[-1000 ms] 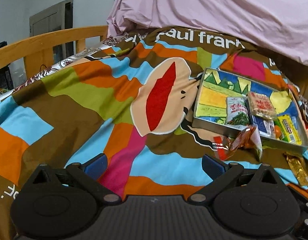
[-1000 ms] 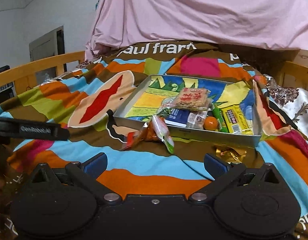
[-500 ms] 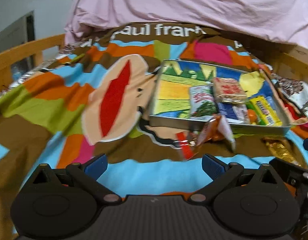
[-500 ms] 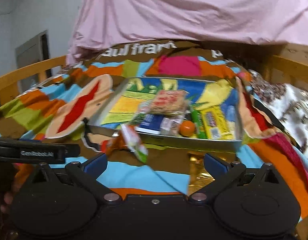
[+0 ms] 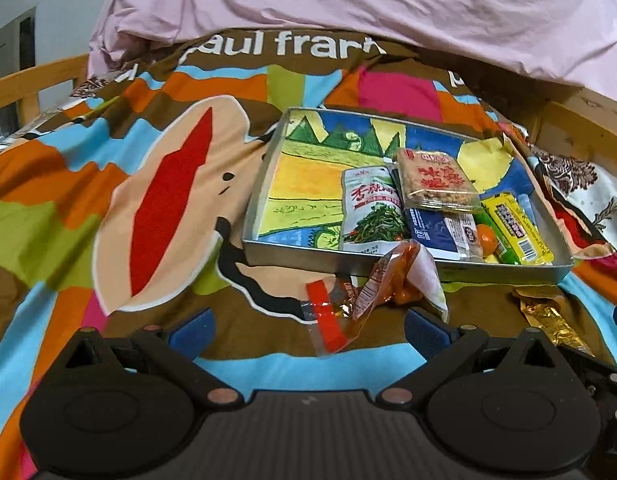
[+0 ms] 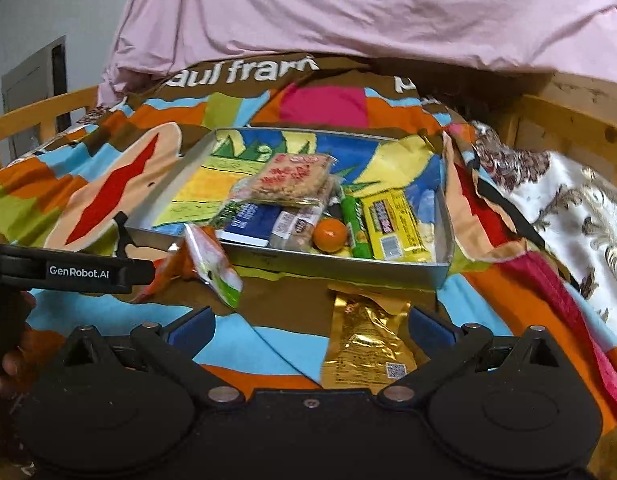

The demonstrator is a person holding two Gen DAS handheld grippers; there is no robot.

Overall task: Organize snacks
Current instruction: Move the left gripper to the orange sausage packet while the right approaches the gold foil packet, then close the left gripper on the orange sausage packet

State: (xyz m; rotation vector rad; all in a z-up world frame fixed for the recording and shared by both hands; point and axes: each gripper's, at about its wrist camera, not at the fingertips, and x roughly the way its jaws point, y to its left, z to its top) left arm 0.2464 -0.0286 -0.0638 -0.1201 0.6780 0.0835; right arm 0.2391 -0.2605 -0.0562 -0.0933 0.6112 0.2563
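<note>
Facing the patterned blanket [image 5: 156,208] spread over the bed, pink sheet [image 6: 348,12] heaped at the far end. Metal tray [image 6: 332,266] sits mid-blanket, most snacks already packed in its right half. Two snacks lie outside it, touching or just beside its near wall: orange packet [image 5: 372,292] to the left, gold packet [image 6: 364,340] to the right.

My left gripper [image 5: 308,326] has swung right over the last second; the orange packet now lies just ahead, between my spread, empty fingers. My right gripper [image 6: 310,326] has closed in too: the gold packet, earlier near the tray wall ahead, now lies between its wide-open, empty fingers. Judgement: both pickups are lined up; neither grasp has begun.
</note>
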